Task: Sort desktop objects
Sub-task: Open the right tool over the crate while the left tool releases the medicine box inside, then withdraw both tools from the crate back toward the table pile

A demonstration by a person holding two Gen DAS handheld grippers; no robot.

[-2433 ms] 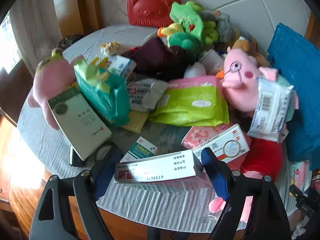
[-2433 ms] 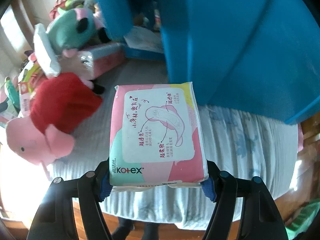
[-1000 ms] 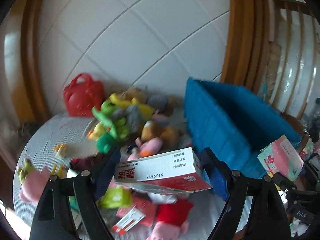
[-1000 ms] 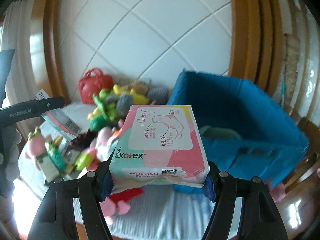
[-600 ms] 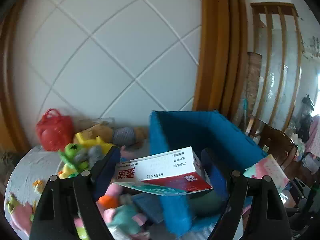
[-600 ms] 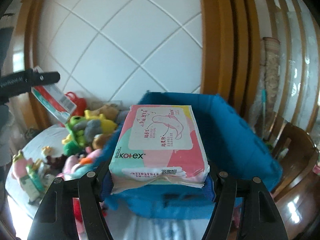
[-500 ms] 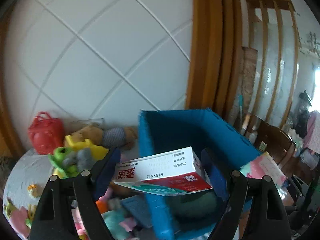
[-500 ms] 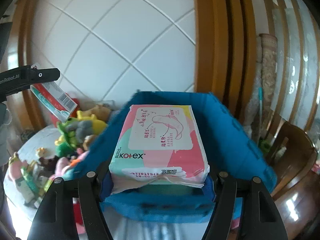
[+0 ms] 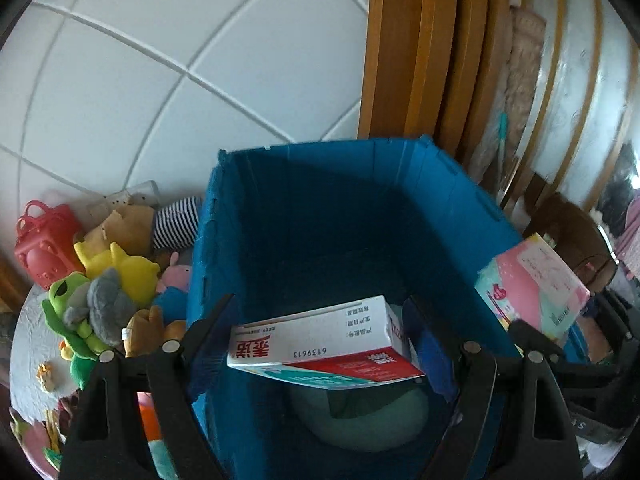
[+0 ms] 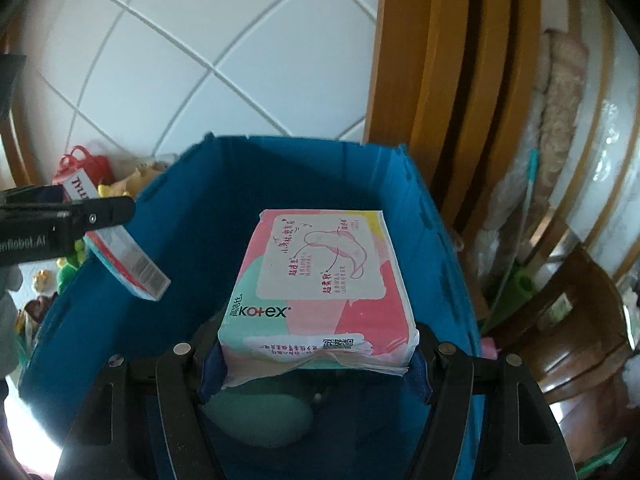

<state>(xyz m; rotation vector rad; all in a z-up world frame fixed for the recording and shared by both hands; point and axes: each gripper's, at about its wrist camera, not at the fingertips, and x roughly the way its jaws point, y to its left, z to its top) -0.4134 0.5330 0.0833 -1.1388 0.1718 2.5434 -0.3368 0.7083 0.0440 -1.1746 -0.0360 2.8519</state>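
Left gripper (image 9: 320, 344) jaws clamp a white carton (image 9: 316, 342); right gripper (image 10: 316, 354) clasps a Kotex pack (image 10: 320, 284), blue bin (image 10: 304, 168) at twelve o'clock.

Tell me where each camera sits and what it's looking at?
Left wrist: on the left gripper, looking down over its jaws into the blue bin; they clamp a white and red box. Plush toys lie at left.
Right wrist: on the right gripper, looking down into the same blue bin; its jaws clamp a pink Kotex pack.
Shared: both see the bin, and each view catches the other gripper with its load at the picture's edge.
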